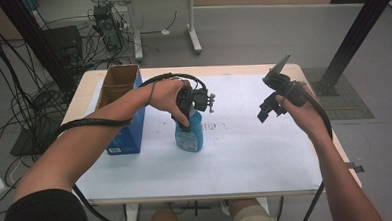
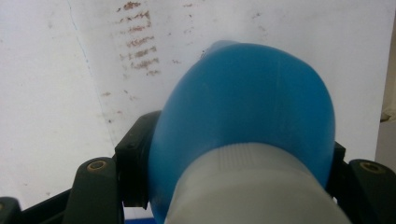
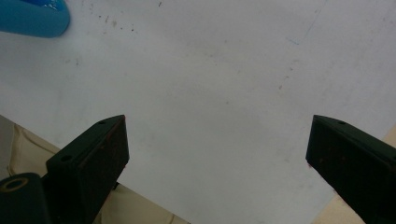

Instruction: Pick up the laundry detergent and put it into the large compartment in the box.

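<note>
The left tool (image 1: 186, 108) comes down from above on the translucent blue plastic spray bottle (image 1: 189, 133), its jaws pinching the bottle's neck just under the pale ribbed collar (image 2: 252, 186); the bottle stands upright, long axis vertical, near the middle of the white-covered table (image 1: 246, 153); the right tool (image 1: 270, 107), jaws spread wide and holding nothing, hangs at the bottle's three o'clock, well apart (so the left hand is plainly the nearer). A blue cardboard box (image 1: 127, 118) sits at nine o'clock; grey floor and cables lie beyond.
</note>
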`<control>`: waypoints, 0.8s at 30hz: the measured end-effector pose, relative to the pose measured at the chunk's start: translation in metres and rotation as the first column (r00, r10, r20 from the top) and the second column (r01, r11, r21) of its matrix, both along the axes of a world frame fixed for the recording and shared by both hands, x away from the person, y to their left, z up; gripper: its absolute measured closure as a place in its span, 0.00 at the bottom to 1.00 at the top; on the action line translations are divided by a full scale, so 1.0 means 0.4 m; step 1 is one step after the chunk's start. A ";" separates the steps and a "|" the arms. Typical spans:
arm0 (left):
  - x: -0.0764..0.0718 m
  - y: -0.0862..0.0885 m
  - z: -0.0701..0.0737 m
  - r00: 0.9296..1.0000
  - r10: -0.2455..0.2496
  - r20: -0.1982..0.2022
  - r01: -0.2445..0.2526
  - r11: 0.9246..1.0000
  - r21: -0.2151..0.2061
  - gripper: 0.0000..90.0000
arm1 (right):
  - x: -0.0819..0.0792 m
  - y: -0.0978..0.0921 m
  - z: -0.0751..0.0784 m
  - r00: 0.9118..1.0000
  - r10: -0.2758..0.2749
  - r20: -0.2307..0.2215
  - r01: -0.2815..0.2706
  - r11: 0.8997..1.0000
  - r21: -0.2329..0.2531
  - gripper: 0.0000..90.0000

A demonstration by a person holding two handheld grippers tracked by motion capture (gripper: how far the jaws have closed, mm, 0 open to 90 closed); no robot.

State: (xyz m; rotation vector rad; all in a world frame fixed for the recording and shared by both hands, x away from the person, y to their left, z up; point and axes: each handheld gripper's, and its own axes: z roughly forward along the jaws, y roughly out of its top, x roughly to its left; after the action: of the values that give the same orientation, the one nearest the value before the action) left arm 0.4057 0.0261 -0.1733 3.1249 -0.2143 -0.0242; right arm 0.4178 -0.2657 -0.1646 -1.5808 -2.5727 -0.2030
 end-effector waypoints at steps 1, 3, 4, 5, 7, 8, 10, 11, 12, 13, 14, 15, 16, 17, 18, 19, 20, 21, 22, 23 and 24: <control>0.001 0.001 0.000 1.000 0.004 -0.001 -0.004 1.000 -0.001 0.39 | 0.000 0.000 0.000 1.000 0.000 0.001 0.000 1.000 -0.001 0.07; 0.002 0.002 0.000 1.000 0.005 -0.001 -0.005 1.000 -0.002 0.39 | -0.001 0.001 0.001 1.000 0.000 0.001 0.000 1.000 -0.003 0.07; 0.002 0.002 0.000 1.000 0.004 -0.001 -0.004 1.000 -0.002 0.39 | -0.001 0.001 0.001 1.000 0.001 0.000 -0.001 1.000 -0.002 0.07; 0.001 0.002 0.000 1.000 0.004 0.000 -0.004 1.000 -0.002 0.39 | -0.001 0.002 0.001 1.000 0.002 0.001 -0.002 1.000 -0.003 0.07; 0.000 0.002 0.000 1.000 0.005 0.000 -0.005 1.000 -0.003 0.39 | -0.002 0.003 0.001 1.000 0.003 0.001 -0.003 1.000 -0.004 0.07; 0.000 0.003 0.000 1.000 0.006 0.000 -0.006 1.000 -0.004 0.39 | -0.002 0.003 0.001 1.000 0.002 0.001 -0.002 1.000 -0.005 0.07; 0.000 0.002 0.000 1.000 0.006 0.000 -0.006 1.000 -0.003 0.39 | -0.003 0.003 0.002 1.000 0.002 0.002 -0.002 1.000 -0.004 0.07; 0.000 0.001 0.000 1.000 0.006 0.000 -0.006 1.000 -0.002 0.39 | -0.003 0.003 0.003 1.000 0.001 0.001 -0.001 1.000 -0.005 0.07; 0.000 0.001 0.000 1.000 0.006 0.000 -0.006 1.000 -0.002 0.39 | -0.003 0.003 0.003 1.000 0.002 0.002 -0.002 1.000 -0.005 0.07; 0.000 0.001 0.000 1.000 0.006 0.000 -0.006 1.000 -0.002 0.39 | -0.004 0.003 0.004 1.000 0.002 0.003 -0.002 1.000 -0.005 0.07; 0.000 0.001 0.000 1.000 0.007 -0.001 -0.007 1.000 -0.001 0.39 | -0.004 0.002 0.005 1.000 0.001 0.004 -0.001 1.000 -0.005 0.07; 0.000 0.001 0.000 1.000 0.006 -0.001 -0.006 1.000 -0.001 0.39 | -0.005 0.002 0.006 1.000 0.001 0.005 -0.001 1.000 -0.005 0.07; 0.000 0.001 0.000 1.000 0.006 -0.001 -0.006 1.000 -0.002 0.39 | -0.005 0.001 0.006 1.000 0.002 0.005 -0.002 1.000 -0.005 0.07; 0.000 0.001 0.000 1.000 0.006 -0.001 -0.006 1.000 -0.002 0.39 | -0.005 0.001 0.007 1.000 0.002 0.005 -0.002 1.000 -0.006 0.07; 0.000 0.002 0.000 1.000 0.006 -0.001 -0.006 1.000 -0.002 0.39 | -0.005 0.002 0.008 1.000 0.000 0.004 0.000 1.000 -0.008 0.07; 0.000 0.002 0.000 1.000 0.006 -0.001 -0.006 1.000 -0.003 0.39 | -0.005 0.002 0.007 1.000 0.003 0.006 -0.003 1.000 -0.007 0.07; 0.000 0.002 0.000 1.000 0.006 -0.001 -0.006 1.000 -0.003 0.39 | -0.005 0.002 0.008 1.000 0.002 0.005 -0.002 1.000 -0.007 0.07; 0.000 0.002 0.000 1.000 0.006 -0.001 -0.006 1.000 -0.003 0.39 | -0.005 0.004 0.008 1.000 0.001 0.004 -0.001 1.000 -0.009 0.07; 0.000 0.002 0.000 1.000 0.006 -0.001 -0.006 1.000 -0.003 0.39 | -0.005 0.005 0.008 1.000 -0.001 0.003 0.001 1.000 -0.009 0.07; 0.000 0.002 0.000 1.000 0.006 -0.001 -0.006 1.000 -0.003 0.39 | -0.005 0.005 0.008 1.000 0.000 0.003 0.000 1.000 -0.008 0.07; 0.000 0.002 0.000 1.000 0.006 -0.001 -0.006 1.000 -0.003 0.39 | -0.005 0.006 0.008 1.000 0.001 0.003 -0.001 1.000 -0.009 0.07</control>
State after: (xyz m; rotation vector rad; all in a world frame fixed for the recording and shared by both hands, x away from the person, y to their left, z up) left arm 0.4059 0.0270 -0.1734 3.1221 -0.2051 -0.0253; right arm 0.4160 -0.2634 -0.1615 -1.5831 -2.5802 -0.1941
